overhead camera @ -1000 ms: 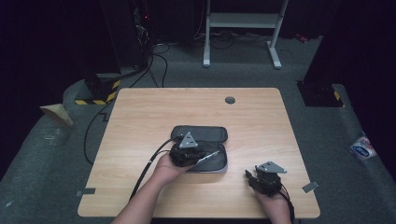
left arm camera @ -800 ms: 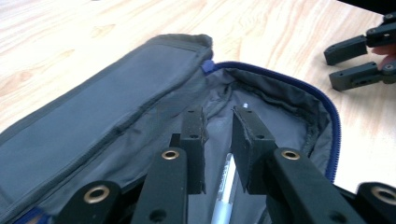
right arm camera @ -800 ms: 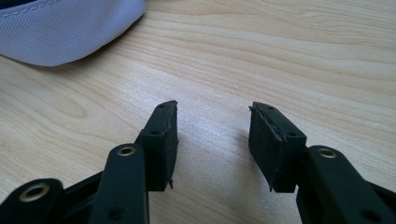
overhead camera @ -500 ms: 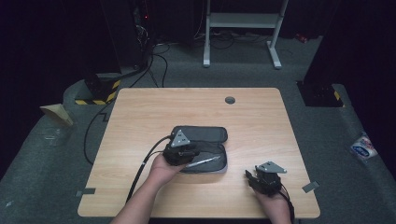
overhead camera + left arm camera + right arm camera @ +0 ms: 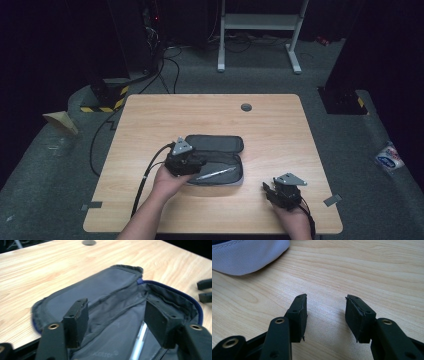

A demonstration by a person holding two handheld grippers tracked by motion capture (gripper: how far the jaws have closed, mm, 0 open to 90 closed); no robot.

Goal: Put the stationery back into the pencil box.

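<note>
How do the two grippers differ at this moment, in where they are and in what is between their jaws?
The left gripper hangs over the open pencil case, its jaws astride the lining and a silver pen. The right gripper sits apart from the case, low over bare table, with wood alone between its jaws. Both are open and grip nothing.

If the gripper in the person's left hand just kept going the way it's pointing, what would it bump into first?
Probably the open pencil case: the left gripper, jaws apart, aims into its grey lining, likely just above the silver pen lying inside. Depth is hard to judge.
</note>
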